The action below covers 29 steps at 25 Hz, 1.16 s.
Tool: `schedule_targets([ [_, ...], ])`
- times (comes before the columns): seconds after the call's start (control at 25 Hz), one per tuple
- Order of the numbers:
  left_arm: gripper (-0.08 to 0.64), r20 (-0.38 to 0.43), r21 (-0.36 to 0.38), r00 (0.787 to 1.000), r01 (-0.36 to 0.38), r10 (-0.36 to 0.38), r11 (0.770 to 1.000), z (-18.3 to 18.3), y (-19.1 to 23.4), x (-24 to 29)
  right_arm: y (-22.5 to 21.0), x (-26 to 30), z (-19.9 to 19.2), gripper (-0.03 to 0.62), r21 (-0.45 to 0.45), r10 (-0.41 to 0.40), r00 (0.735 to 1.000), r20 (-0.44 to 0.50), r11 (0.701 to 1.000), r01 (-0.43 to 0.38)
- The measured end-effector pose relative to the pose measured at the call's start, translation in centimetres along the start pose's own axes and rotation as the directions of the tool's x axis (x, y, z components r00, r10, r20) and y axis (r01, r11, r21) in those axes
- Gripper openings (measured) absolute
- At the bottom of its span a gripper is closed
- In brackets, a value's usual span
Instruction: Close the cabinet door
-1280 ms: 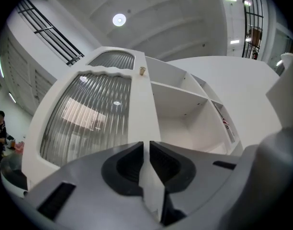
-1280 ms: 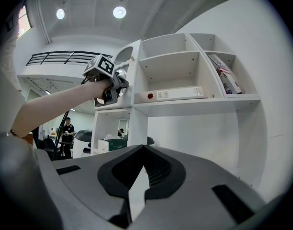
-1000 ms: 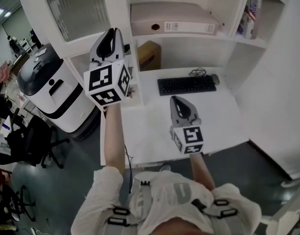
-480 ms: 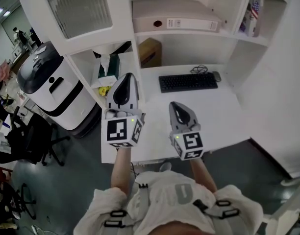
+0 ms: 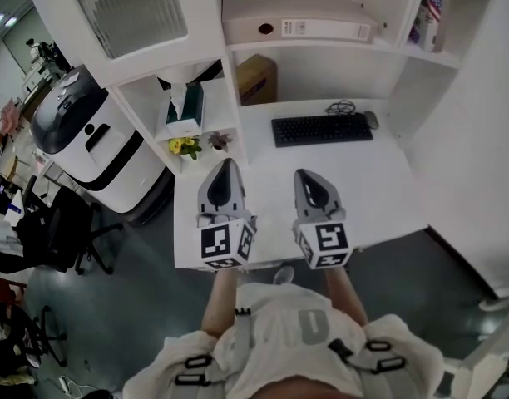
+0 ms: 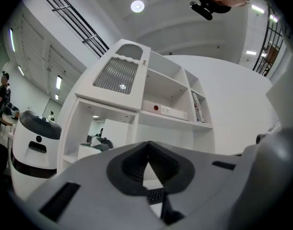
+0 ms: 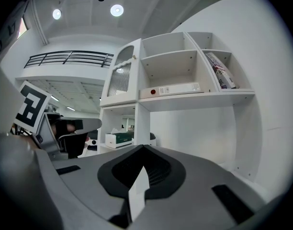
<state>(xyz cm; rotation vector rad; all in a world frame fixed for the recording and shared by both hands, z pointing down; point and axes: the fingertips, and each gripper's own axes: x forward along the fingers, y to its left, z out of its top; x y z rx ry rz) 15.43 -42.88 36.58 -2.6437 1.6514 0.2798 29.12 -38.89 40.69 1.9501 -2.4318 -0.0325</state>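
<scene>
Above desk's (image 5: 379,198) near edge: left gripper (image 5: 225,166) and right gripper (image 5: 303,175) side by side, both jaws pressed together, empty. Cabinet door (image 5: 130,11) at hutch's (image 5: 223,69) top-left corner, flush against frame.

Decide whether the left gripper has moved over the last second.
Yes. The left gripper has come down from the cabinet door to the desk's front edge.

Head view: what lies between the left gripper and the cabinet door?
Open shelves holding a tissue box and small flowers, seen in the head view.
</scene>
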Motion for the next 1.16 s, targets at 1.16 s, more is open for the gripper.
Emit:
schedule_targets([
  [1.16,0.006,-0.055,0.053,0.998,-0.03,0.033,0.998,-1.8,0.5,-0.5,-1.1,0.3,-0.3,0.003,-0.016,-0.031,1.0,0.002,0.999,0.031],
])
